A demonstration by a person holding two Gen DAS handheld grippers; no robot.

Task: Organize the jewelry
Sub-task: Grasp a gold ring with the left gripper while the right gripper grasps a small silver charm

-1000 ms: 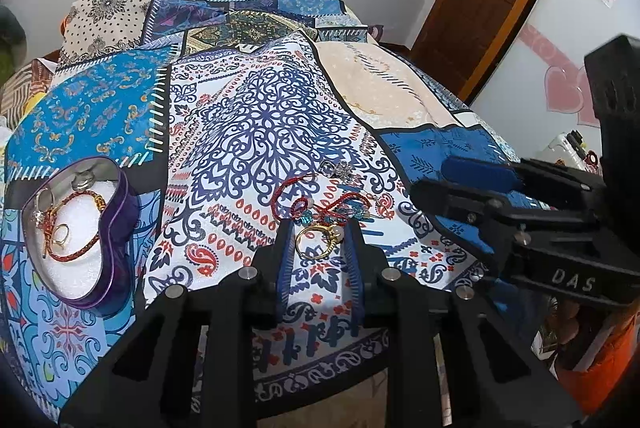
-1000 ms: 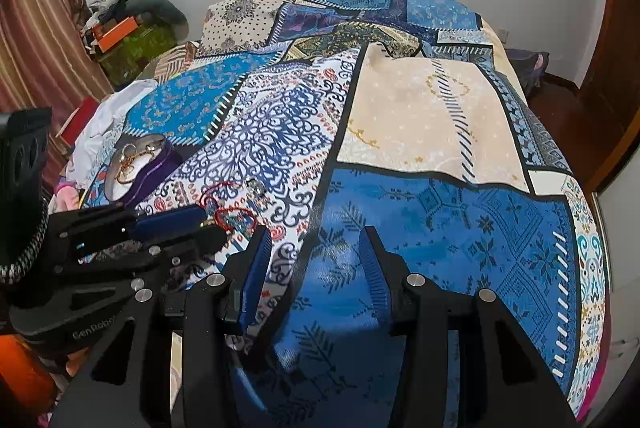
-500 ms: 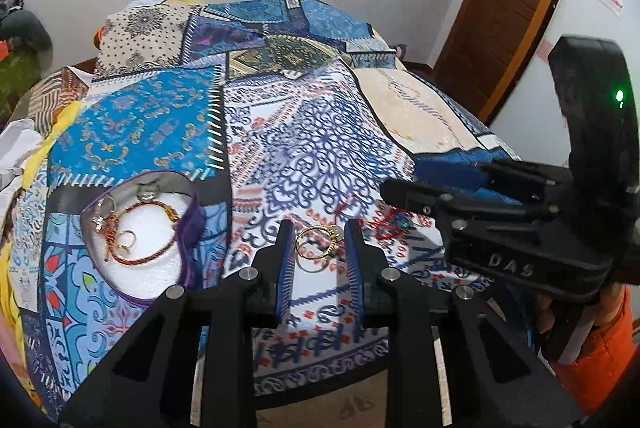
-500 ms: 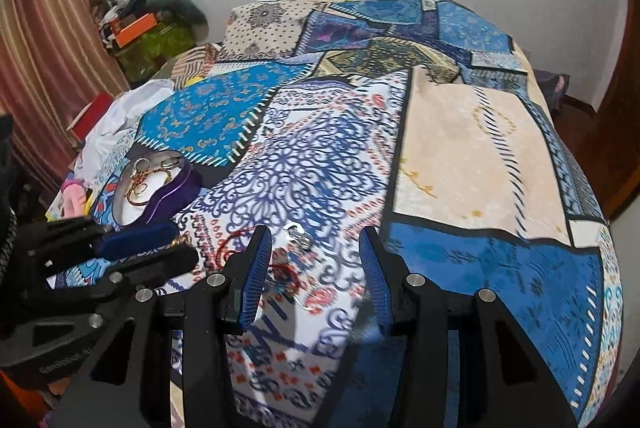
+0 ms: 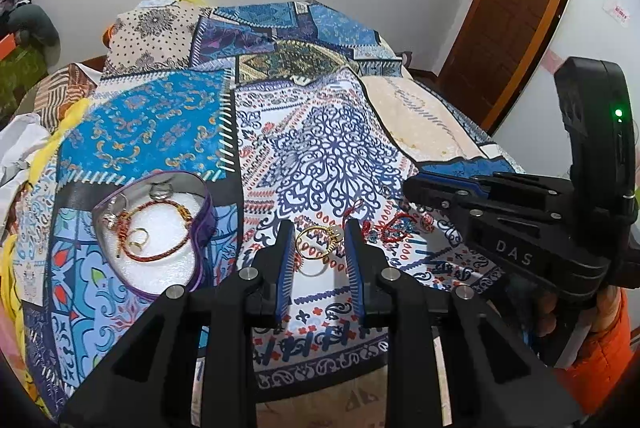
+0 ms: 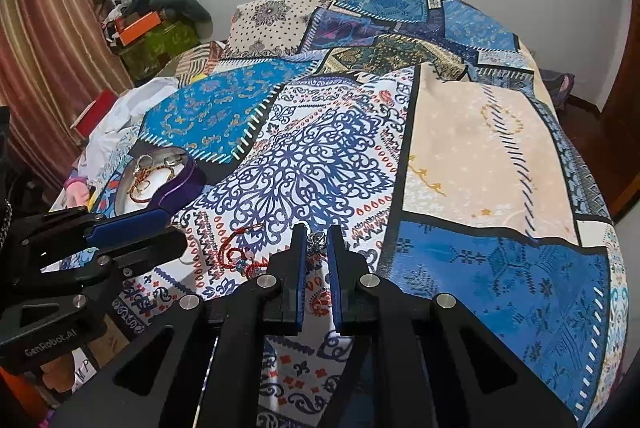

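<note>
My left claw [image 5: 319,242] has its blue pads closed down to the width of a gold ring [image 5: 318,243], which sits pinched between the two fingertips, lifted a little over the patterned bedspread [image 5: 328,147]. Off to its left, near the tips, lies the purple heart-shaped tin [image 5: 202,228] with a red cord bracelet [image 5: 154,254], a small gold ring and some silver pieces resting on its white lining. Just right of my left fingertips a tangle of red cord jewelry [image 5: 390,228] lies loose on the cloth, and beyond that the right claw comes in from the side.

My right claw [image 6: 318,240] is drawn in to a narrow gap, and a small silver trinket [image 6: 317,240] sits right between its tips; I cannot tell whether the pads actually press it. The red cords [image 6: 236,252] lie just left of these tips, the tin [image 6: 180,183] farther left and ahead.
</note>
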